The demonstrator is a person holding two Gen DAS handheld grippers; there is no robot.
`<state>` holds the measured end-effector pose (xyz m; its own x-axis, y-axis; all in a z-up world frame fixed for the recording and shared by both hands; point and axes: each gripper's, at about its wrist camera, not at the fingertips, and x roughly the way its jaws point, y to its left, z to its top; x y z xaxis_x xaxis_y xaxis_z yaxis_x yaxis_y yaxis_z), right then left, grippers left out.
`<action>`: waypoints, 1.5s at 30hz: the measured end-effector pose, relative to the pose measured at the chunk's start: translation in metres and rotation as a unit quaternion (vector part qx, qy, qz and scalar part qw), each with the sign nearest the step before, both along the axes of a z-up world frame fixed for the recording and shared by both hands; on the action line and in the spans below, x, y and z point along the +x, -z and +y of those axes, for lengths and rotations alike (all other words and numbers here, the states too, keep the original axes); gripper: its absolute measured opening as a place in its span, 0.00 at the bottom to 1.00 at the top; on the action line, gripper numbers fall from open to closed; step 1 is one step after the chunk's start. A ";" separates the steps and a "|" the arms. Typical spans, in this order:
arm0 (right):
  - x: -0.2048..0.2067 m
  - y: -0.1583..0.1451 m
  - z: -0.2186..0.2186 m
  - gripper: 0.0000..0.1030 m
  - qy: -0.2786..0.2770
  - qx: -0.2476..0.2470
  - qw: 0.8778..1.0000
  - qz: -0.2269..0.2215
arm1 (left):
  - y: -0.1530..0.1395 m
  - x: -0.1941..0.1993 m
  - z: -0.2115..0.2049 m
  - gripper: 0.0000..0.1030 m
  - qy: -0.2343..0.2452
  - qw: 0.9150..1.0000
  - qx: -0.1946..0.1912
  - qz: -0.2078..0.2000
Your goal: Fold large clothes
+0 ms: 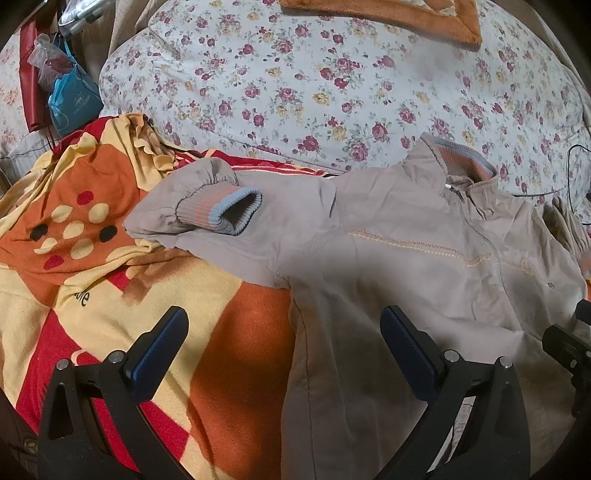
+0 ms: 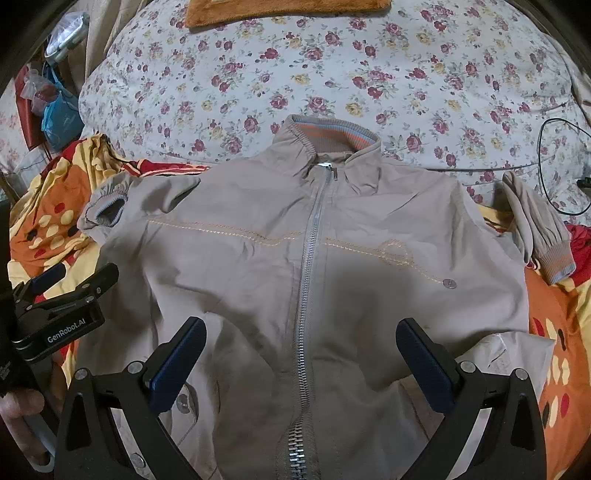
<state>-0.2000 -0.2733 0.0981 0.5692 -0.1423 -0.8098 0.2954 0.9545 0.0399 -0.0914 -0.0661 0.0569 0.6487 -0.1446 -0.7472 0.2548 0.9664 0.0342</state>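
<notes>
A: Where does the beige zip-front jacket with ribbed blue-and-orange collar (image 2: 306, 266) lie?

B: Front side up on the bed, zipped, its body on a red, orange and yellow patterned blanket (image 1: 110, 295) and its collar reaching onto the white quilt printed with dark red roses (image 2: 332, 74).

A: And the sleeves?

B: The sleeve with the ribbed blue-edged cuff (image 1: 221, 210) is folded in over the shoulder. The other sleeve (image 2: 535, 236) lies bunched off the opposite side, cuff resting on the blanket.

A: The left gripper (image 1: 284, 350)?

B: Its jaws stand wide apart, holding nothing, above the jacket's side edge where it meets the blanket.

A: The right gripper (image 2: 301, 362)?

B: Also spread wide and empty, above the lower front, with the grey zipper (image 2: 310, 258) running between the 2 fingers.

A: Anything else?

B: An orange plush mat (image 2: 280, 13) at the far edge, a blue bag (image 1: 74, 99) hanging off to the side, and what looks like a thin black cable (image 2: 546, 147) on the quilt.
</notes>
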 end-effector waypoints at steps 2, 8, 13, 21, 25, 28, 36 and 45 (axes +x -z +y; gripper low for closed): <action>0.000 0.000 0.000 1.00 0.001 0.001 1.000 0.000 | 0.001 0.000 0.000 1.00 0.000 1.000 0.000 0.000; 0.000 0.001 -0.003 1.00 0.004 0.007 1.000 -0.002 | 0.001 0.000 0.000 1.00 -0.001 1.000 0.000 0.001; 0.000 0.003 -0.002 1.00 0.005 0.008 1.000 0.000 | 0.001 0.001 -0.001 1.00 0.000 1.000 0.001 0.000; 0.001 0.005 -0.001 1.00 0.005 0.007 1.000 0.003 | 0.003 0.001 -0.001 1.00 -0.001 1.000 0.003 0.000; 0.001 0.006 -0.001 1.00 0.004 0.006 1.000 0.002 | 0.002 0.002 0.000 1.00 -0.002 1.000 0.004 0.000; 0.000 0.006 -0.001 1.00 0.002 0.008 1.000 0.002 | -0.001 0.004 0.004 1.00 -0.005 1.000 -0.001 -0.002; -0.003 0.003 -0.003 1.00 -0.011 0.019 1.000 -0.007 | -0.011 0.040 0.039 1.00 -0.030 0.999 -0.028 0.019; 0.000 0.008 -0.004 1.00 -0.026 0.048 0.998 -0.007 | -0.001 0.083 0.036 1.00 -0.027 0.999 0.031 0.013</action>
<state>-0.1998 -0.2773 0.0903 0.5845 -0.0343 -0.8107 0.2438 0.9604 0.1351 -0.0081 -0.0299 0.0575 0.6352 -0.0628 -0.7698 0.2047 0.9748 0.0893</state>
